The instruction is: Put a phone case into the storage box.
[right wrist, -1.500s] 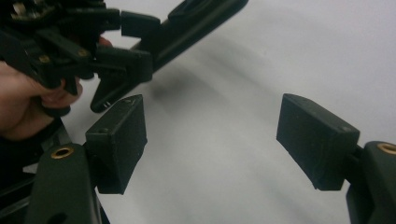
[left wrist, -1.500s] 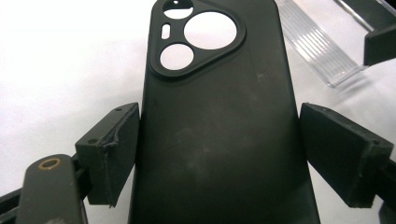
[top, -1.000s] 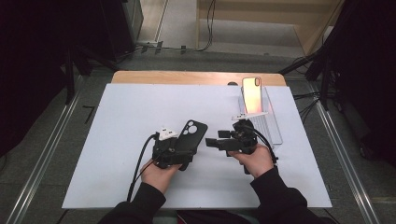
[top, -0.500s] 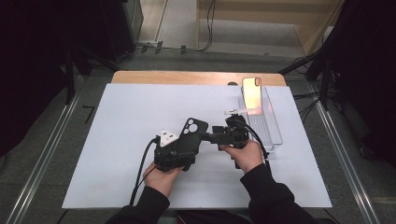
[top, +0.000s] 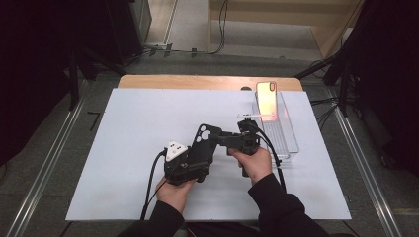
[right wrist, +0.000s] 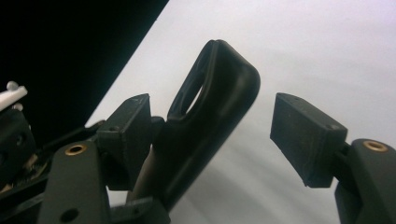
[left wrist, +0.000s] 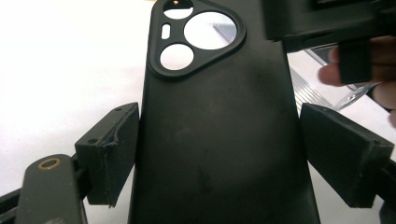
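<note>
A black phone case point(top: 202, 142) with a camera cut-out is lifted off the white mat, back facing up. My left gripper point(top: 199, 157) is shut on its two long edges; in the left gripper view both pads point(left wrist: 114, 151) sit against the case point(left wrist: 219, 116). My right gripper point(top: 221, 138) comes in from the right, level with the case's upper end. In the right gripper view its jaws straddle the case's rounded corner point(right wrist: 219, 107); they have just been closing. The left pad point(right wrist: 130, 135) is against the case, and the right pad point(right wrist: 303, 135) stands clear of it.
A clear plastic tray point(top: 286, 140) lies at the right of the white mat point(top: 128, 128). A phone point(top: 267, 100) with a glowing screen stands upright at the tray's far end, and a small white stick point(top: 248, 116) lies beside it. A wooden table edge point(top: 197, 82) runs along the back.
My right gripper has moved left from beside the tray to the case's upper end, and its jaws now straddle that corner. The left hand has held the case still.
</note>
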Tool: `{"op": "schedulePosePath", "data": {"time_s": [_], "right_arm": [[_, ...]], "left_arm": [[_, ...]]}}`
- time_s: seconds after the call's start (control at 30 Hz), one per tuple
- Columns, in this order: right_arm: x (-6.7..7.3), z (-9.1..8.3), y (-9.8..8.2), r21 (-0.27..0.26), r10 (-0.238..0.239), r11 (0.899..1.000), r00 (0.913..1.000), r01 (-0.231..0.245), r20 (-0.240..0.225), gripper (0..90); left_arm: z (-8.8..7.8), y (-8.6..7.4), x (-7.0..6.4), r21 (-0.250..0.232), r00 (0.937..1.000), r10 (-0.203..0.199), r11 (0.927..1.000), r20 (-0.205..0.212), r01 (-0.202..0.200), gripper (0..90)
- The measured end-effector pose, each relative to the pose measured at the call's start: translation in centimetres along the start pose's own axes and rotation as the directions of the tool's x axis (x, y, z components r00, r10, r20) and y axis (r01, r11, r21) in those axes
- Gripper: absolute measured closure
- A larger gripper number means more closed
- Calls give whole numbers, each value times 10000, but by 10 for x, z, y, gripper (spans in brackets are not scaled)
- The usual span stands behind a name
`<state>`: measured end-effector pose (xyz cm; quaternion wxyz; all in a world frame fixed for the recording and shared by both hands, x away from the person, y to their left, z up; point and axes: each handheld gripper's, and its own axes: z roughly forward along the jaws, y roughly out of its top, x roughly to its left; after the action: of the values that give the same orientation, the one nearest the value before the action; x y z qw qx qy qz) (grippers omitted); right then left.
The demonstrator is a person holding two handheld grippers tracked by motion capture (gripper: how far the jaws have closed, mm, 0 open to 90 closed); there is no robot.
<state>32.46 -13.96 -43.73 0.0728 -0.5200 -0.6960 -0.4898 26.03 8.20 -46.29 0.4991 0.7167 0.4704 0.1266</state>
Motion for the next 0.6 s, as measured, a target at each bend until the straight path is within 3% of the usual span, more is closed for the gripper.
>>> {"op": "schedulePosePath", "data": {"time_s": [0.13, 0.23, 0.3, 0.4, 0.47, 0.6], "right_arm": [[2, 4, 2, -30, 111, 9999, 9999, -111, -22, 368], [-1, 6, 6, 293, 714, 9971, 9973, -709, -176, 506], [-3, 6, 6, 314, 1021, 9944, 9939, -1008, -428, 631], [-5, 4, 7, 426, 1556, 9875, 9827, -1520, -1003, 725], [-7, 3, 8, 463, 1799, 9835, 9743, -1751, -1354, 761], [-7, 2, 9, 491, 1905, 9815, 9696, -1851, -1536, 771]], "left_arm": [[-2, -1, -4, -166, 10000, -48, 9999, -37, 47, 150], [-2, -1, -5, -176, 9998, -199, 9996, 82, 201, 149], [-1, -2, -5, -111, 9994, -316, 9994, 137, 318, 148], [0, -3, -3, -162, 9980, -509, 9985, 374, 515, 147], [1, -3, -3, -184, 9974, -531, 9984, 484, 541, 146], [0, -3, -2, -262, 9960, -640, 9975, 617, 657, 144]]}}
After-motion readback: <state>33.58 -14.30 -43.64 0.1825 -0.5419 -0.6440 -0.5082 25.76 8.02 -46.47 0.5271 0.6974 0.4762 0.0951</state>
